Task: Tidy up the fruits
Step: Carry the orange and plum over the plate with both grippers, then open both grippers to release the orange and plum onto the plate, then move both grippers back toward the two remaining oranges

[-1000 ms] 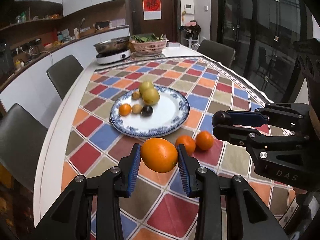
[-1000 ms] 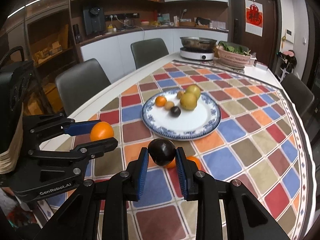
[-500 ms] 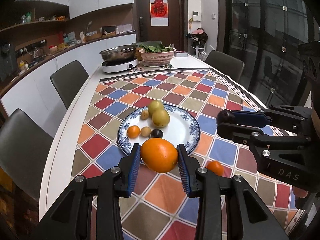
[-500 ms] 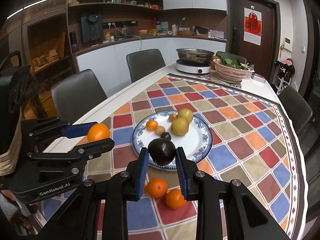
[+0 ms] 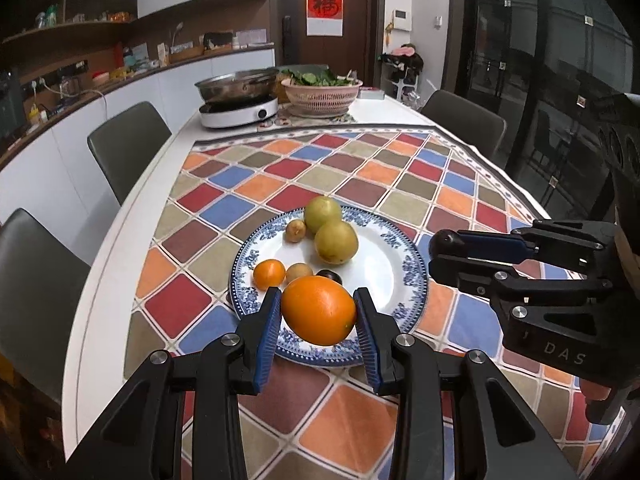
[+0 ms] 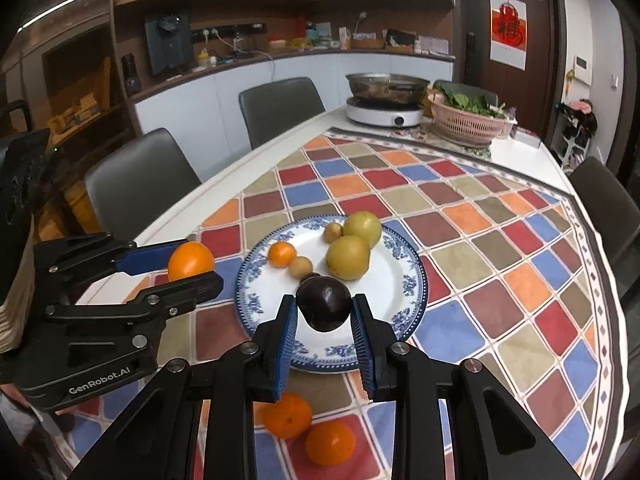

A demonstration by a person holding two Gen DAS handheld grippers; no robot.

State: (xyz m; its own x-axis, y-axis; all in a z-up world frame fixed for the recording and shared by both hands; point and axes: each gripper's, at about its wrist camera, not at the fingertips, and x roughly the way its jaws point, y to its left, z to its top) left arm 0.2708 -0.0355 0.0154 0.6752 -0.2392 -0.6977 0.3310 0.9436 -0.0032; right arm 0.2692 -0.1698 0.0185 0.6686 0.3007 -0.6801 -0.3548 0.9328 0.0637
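So the big orange (image 5: pixel 319 310) sits bottom-centre of the left wrist view, pinched between the left gripper (image 5: pixel 318 336) jaws and held up near the front rim of the blue-patterned plate (image 5: pixel 404 276), I'd guess so it can go straight down into the free white patch. Same deal on the other side: the right gripper (image 6: pixel 325 334) is clamped on a dark plum-like fruit (image 6: pixel 324 304) just over the plate's near edge. Only the right wrist view shows two loose tangerines (image 6: pixel 308 428) on the checkered tablecloth (image 6: pixel 500 300) at bottom centre, probably next in line.
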